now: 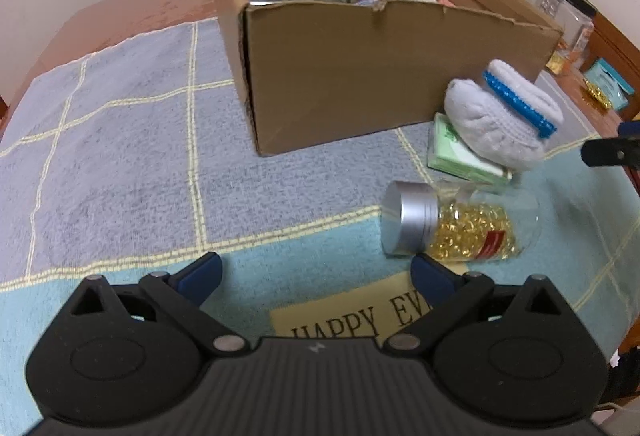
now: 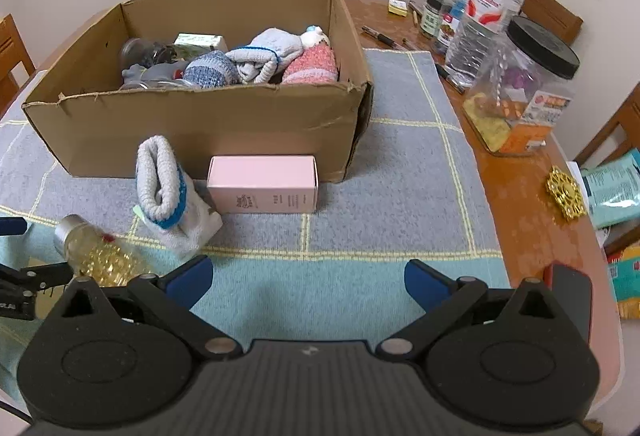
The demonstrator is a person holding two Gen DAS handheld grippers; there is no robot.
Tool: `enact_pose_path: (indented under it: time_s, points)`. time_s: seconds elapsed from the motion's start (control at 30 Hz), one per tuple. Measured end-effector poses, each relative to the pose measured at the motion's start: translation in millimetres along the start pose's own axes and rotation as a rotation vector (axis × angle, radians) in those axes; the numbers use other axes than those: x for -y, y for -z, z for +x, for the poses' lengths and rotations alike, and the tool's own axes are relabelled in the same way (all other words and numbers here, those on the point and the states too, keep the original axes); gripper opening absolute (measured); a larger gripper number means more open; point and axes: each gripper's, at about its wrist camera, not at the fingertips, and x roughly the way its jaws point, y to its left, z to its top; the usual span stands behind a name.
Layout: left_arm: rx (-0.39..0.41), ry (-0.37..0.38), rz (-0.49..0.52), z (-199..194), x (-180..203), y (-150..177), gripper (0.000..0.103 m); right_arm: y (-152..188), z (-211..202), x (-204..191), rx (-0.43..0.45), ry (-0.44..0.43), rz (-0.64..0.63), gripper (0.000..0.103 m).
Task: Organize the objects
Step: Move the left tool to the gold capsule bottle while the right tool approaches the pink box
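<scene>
Both grippers are free at this moment. The left gripper (image 1: 316, 270) has its jaws spread wide and holds nothing, and the right gripper (image 2: 308, 278) is the same, released and empty over the checked cloth (image 2: 384, 196).

The cardboard box (image 2: 200, 128) stands in the upper middle of both views and already contains several socks and small items. Four things remain outside it. The jar of yellow capsules (image 1: 448, 226) lies on its side at the lower right of the left view, very near the right finger of the left gripper. Behind it, the grey sock with a blue band (image 1: 500, 116) rests on top of a green packet (image 1: 452, 152). The pink carton (image 2: 263, 183) lies just beside the front wall of the box, in the centre of the right view.

It seems the step in hand is choosing the next item. The jar is probably the nearest for the left gripper; because it is round and lying down, the jaws should close across its body or lid so that it does not roll.
</scene>
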Motion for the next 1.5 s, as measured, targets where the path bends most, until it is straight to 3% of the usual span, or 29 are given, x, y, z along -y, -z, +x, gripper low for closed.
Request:
enact_pose_path:
  time_s: [0.17,0.43,0.57,0.8,1.13,1.37,1.5]
  points:
    - [-0.003,-0.020,-0.031,-9,2,8,0.100,-15,10,6,0.032,-0.054,-0.030,0.103]
    - [-0.018,-0.098,-0.188,-25,5,12,0.100,-42,41,10,0.047,-0.197,-0.037,0.103]
    - [-0.029,-0.141,-0.209,-27,8,12,0.100,-49,57,4,0.035,-0.220,-0.048,0.103]
    - [-0.027,-0.166,-0.216,-30,12,11,0.100,-54,77,3,0.015,-0.174,-0.021,0.103]
    - [-0.027,-0.109,-0.171,-21,25,11,0.100,-39,84,60,-0.028,-0.050,0.037,0.103]
    - [-0.018,-0.046,-0.120,-17,39,15,0.100,-21,88,67,-0.073,-0.087,-0.045,0.103]
    - [-0.024,-0.033,-0.085,-11,53,19,0.100,-11,84,59,-0.031,-0.098,-0.102,0.103]
